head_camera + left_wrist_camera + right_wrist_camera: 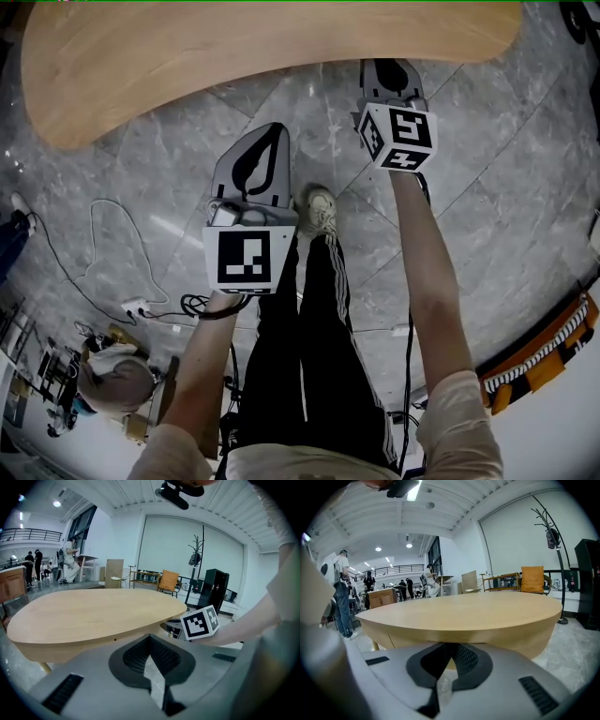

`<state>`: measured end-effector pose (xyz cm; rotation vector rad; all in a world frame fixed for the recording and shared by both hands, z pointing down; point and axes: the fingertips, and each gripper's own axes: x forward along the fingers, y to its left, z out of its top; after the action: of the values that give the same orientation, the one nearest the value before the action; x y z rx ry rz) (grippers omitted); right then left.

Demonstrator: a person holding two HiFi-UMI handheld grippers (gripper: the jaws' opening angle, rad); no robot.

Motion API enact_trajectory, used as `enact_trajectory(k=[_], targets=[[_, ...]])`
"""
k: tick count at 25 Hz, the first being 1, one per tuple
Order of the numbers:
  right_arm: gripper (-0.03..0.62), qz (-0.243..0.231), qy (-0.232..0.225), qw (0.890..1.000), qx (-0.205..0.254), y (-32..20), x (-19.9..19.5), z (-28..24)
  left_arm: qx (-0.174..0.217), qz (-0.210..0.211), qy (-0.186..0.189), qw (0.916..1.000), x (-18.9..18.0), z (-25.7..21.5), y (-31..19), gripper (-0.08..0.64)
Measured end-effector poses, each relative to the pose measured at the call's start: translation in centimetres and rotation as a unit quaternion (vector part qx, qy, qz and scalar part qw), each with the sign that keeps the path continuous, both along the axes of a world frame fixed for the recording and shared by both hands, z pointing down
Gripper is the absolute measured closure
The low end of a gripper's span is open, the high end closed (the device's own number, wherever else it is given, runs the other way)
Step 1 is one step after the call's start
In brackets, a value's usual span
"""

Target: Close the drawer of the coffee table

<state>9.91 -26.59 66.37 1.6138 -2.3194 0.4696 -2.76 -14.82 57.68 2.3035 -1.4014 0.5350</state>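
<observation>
Wooden coffee table (459, 616) before closed right gripper (451, 645)

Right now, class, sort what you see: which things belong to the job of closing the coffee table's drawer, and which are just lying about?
Job in hand: coffee table, left gripper, right gripper.
Lying about: power strip on the floor, orange chair.

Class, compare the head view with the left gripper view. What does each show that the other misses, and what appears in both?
Only the head view shows the wearer's legs and a shoe on the floor. Only the left gripper view shows a coat stand, an orange chair, a black cabinet and people far off at the left. Both show the wooden table and the right claw with its marker cube.
</observation>
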Motion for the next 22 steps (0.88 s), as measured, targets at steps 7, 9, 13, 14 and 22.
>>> enact_trajectory(k=[7,9,13,14,22], targets=[[0.588,0.003,0.013,0.999,-0.043,0.3,-0.3,0.6,-0.006,-0.002,-0.009,0.9999,-0.7,-1.5,1.4,0.552],[0.588,-0.023,0.014,0.997,-0.074,0.5,-1.4,1.0,-0.015,-0.010,-0.007,0.9998,-1.3,-1.8,1.8,0.552],[0.588,-0.047,0.036,0.991,-0.120,1.9,-2.6,1.2,-0.027,-0.022,0.000,0.9994,-2.2,-2.7,2.2,0.552],[0.588,-0.042,0.051,0.989,-0.130,2.5,-2.4,1.0,-0.027,-0.024,0.004,0.9994,-2.3,-3.4,2.4,0.552],[0.587,0.027,0.082,0.988,-0.124,2.2,-0.1,-10.4,0.011,-0.033,-0.004,0.9994,-3.8,-12.6,0.2,0.552]])
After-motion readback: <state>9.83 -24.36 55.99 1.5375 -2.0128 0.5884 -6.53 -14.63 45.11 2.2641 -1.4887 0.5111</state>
